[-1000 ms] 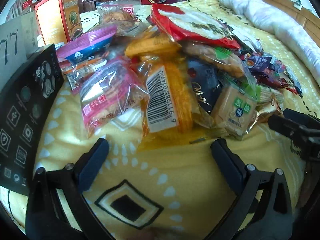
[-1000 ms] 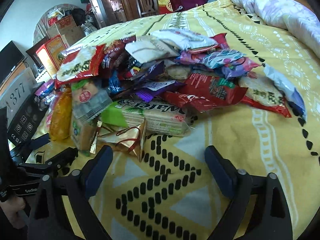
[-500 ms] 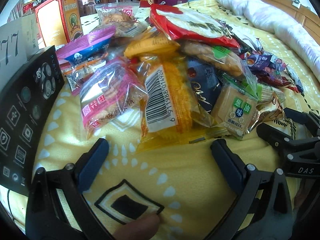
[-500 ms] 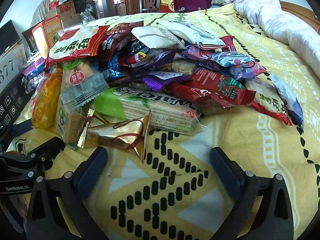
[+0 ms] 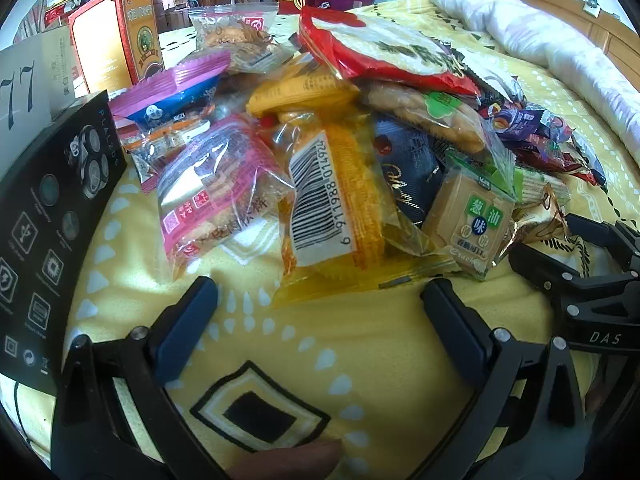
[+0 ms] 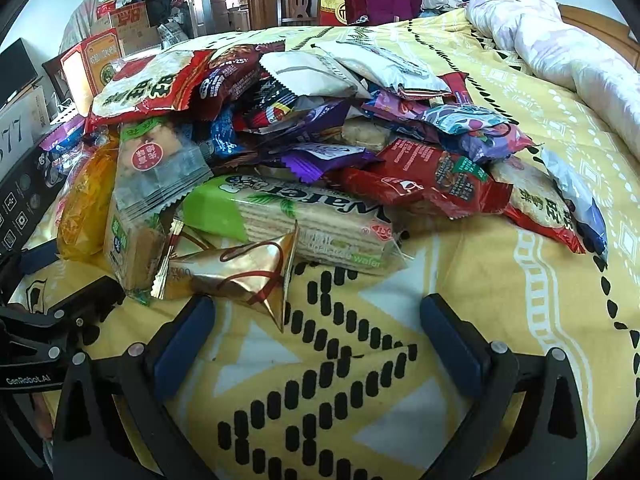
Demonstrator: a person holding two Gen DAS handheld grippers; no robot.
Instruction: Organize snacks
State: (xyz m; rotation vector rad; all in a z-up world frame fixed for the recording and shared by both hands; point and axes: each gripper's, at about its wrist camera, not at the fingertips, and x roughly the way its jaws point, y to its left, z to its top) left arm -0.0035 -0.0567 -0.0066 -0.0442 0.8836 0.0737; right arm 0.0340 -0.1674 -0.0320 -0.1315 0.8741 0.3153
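Left wrist view: left tongs [image 5: 318, 304] spread wide and holding nothing, low over the yellow patterned bedspread [image 5: 360, 344]. From left to right ahead of them: black box [image 5: 48, 220] at 9 o'clock, pink-banded packet [image 5: 216, 192] at 11, orange barcoded packet [image 5: 336, 208] at 12, green-labelled cracker pack [image 5: 472, 224] at 1. Right wrist view: right tongs [image 6: 316, 320] likewise wide apart and empty; gold foil packet [image 6: 240, 276] at 11 o'clock, nearly touching the left finger, green wafer pack [image 6: 292, 216] just behind it. The snack heap [image 6: 320, 120] lies loose on the bed, layers overlapping. Likely hazards: slick film may slip from a shallow pinch; pulling a lower packet may drag or topple those above; a hard squeeze may crush wafers; the two tongs stand near each other and may collide. Soft bedding yields under pressure. Room: white quilt [image 6: 560, 52] at 2 o'clock, wooden chair [image 6: 298, 2] and cartons [image 6: 128, 20] beyond.
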